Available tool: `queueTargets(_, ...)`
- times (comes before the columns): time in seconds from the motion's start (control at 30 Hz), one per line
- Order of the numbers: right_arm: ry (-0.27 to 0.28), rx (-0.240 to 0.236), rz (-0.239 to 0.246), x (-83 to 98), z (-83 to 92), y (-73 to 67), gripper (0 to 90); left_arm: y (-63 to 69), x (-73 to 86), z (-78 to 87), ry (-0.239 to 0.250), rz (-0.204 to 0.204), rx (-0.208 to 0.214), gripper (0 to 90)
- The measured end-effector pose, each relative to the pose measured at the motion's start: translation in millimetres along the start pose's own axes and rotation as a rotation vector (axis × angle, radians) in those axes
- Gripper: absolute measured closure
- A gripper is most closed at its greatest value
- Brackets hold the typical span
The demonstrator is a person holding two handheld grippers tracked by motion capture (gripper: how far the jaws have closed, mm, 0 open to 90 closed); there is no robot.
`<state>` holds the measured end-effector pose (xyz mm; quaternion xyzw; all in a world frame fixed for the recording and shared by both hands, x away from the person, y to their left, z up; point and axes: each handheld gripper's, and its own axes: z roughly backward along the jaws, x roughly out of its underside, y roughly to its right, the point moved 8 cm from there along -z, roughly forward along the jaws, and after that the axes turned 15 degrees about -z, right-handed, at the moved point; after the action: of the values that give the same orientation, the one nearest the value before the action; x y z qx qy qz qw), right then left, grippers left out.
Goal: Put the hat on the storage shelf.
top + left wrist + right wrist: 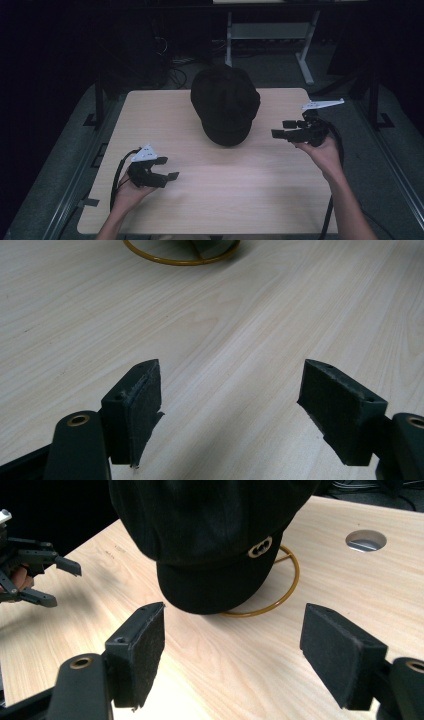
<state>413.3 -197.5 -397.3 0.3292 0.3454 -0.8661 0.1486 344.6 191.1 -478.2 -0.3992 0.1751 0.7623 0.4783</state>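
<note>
1. Two hand-held grippers flank a single dark cap on a pale wooden table; neither touches anything.

2. Left: the left gripper is held low over the near-left part of the table, well apart from the cap. Its jaws stand wide and empty, with bare wood grain between the pads. In the left gripper view the rim of a yellow wire ring lies far ahead on the board.

3. Centre: the black cap sits at the far middle of the table, perched on a yellow wire stand whose base ring rests flat on the wood. The peak faces the person and overhangs the ring; a small metal emblem sits on the band above the peak.

4. Right: the right gripper is raised just beside the cap's right flank, pointing toward it. Its jaws likewise stand wide and hold nothing. In the right gripper view the peak lies straight ahead, between and beyond the two pads. A round cable hole pierces the table farther off.

5. Step in hand, as judged: the approach, with no grasp yet made. The right gripper is the better placed to take the cap.

6. The next move would call for advancing until one pad passes under the peak and one over it, then closing on the soft fabric and lifting straight up, so that the light stand is not dragged along.
</note>
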Motion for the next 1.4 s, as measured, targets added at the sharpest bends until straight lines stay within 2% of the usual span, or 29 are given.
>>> queueTargets(0.33, 0.006, -0.017, -0.010, 17.1, 5.4, 2.3, 24.9, -0.1, -0.7, 2.2, 0.014, 0.006, 0.003, 24.1)
queueTargets(0.5, 0.005, -0.016, -0.021, 26.6, 8.8, 5.6, 24.8, 0.4, -1.8, 3.2, 0.016, -0.006, -0.001, 24.0)
queueTargets(0.63, 0.007, -0.016, -0.032, 35.0, 10.6, 9.5, 24.7, 2.0, -2.1, 2.8, 0.017, 0.008, 0.004, 23.8)
queueTargets(1.07, -0.016, -0.010, -0.083, 68.5, 12.2, 23.4, 24.4, 2.2, -0.7, 2.3, 0.010, 0.006, 0.000, 23.7)
queueTargets(1.4, -0.034, -0.013, -0.089, 86.7, 11.2, 25.3, 23.8, 1.6, 0.5, 3.2, 0.010, 0.009, -0.003, 23.6)
